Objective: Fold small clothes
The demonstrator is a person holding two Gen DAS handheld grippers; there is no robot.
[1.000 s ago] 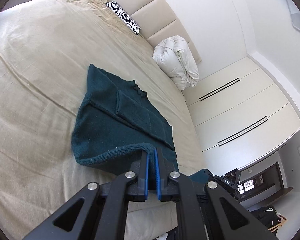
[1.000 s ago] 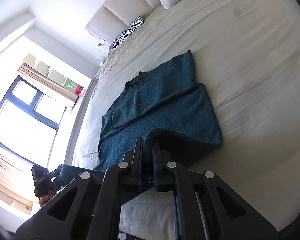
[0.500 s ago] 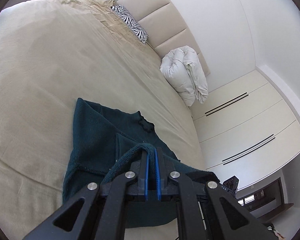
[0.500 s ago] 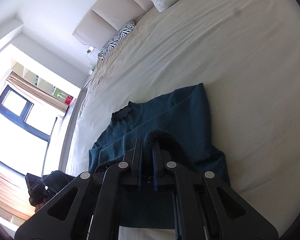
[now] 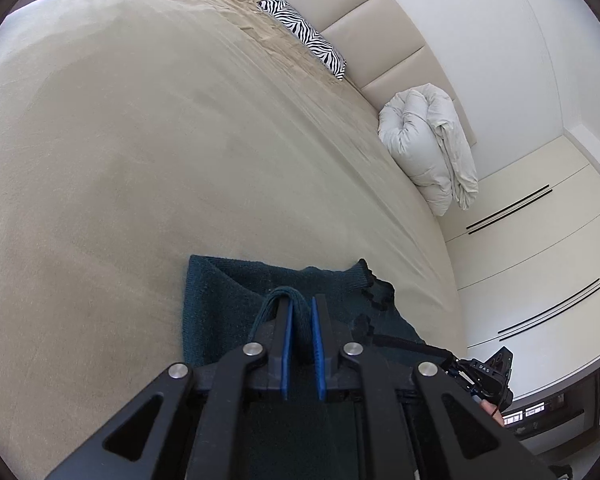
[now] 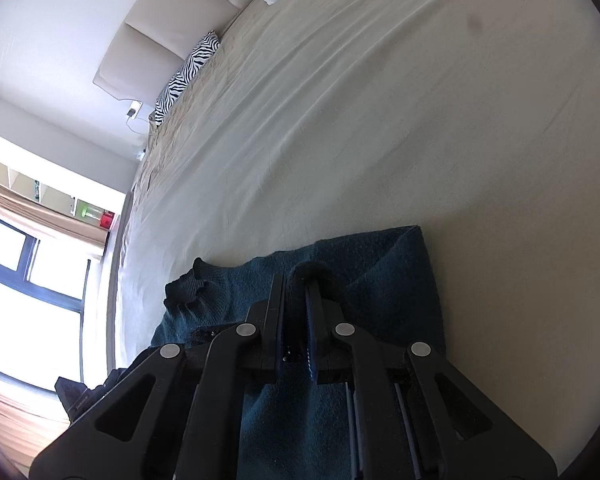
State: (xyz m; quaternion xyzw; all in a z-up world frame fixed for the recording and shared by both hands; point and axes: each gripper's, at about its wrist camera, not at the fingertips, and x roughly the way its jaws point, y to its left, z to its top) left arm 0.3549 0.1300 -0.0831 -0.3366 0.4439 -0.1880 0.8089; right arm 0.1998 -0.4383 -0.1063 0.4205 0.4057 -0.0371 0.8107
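Sweater [image 5: 236,300], dark teal knit, lies folded over itself on the bed [image 5: 140,140]. My left gripper [image 5: 300,312] has just been loosening around its hem; my right gripper [image 6: 300,292] pinches it tight. Soft, floppy, light: I'd hold thick ribbed edges.

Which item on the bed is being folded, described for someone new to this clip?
On the wide beige bed, look at the near edge, far from the zebra pillow and white duvet bundle. The dark teal knit sweater lies there, the only dark item.
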